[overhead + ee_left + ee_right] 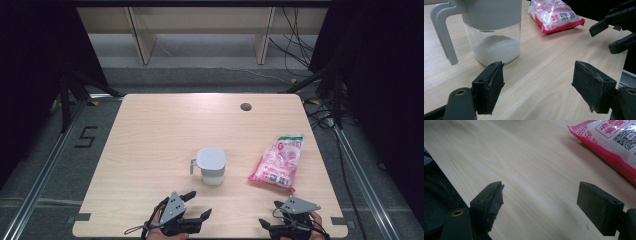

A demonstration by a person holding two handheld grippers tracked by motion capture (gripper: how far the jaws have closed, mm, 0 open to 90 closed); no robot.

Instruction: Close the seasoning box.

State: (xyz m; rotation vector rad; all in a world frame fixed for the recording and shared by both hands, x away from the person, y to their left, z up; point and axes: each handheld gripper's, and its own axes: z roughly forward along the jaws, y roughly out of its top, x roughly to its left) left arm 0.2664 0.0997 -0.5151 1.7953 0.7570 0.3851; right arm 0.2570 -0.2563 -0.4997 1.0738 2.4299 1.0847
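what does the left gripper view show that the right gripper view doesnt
Left gripper view alone: the clear jug with a grey lid and handle, white powder in its bottom, plus the right gripper with its jaws apart at the far right.

Right gripper view alone: the table's near edge with dark floor beyond it at the left, and a QR code on the packet.

Both: the pink and white plastic packet lying flat on the light wooden table, and each gripper's own two black jaws wide apart with nothing between them.

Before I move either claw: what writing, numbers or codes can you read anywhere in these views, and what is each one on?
"5": black figure on the grey floor, left of the table.
Pink bag: printed characters, a barcode and a QR code, all too blurred to read.
Lidded jug: no writing.
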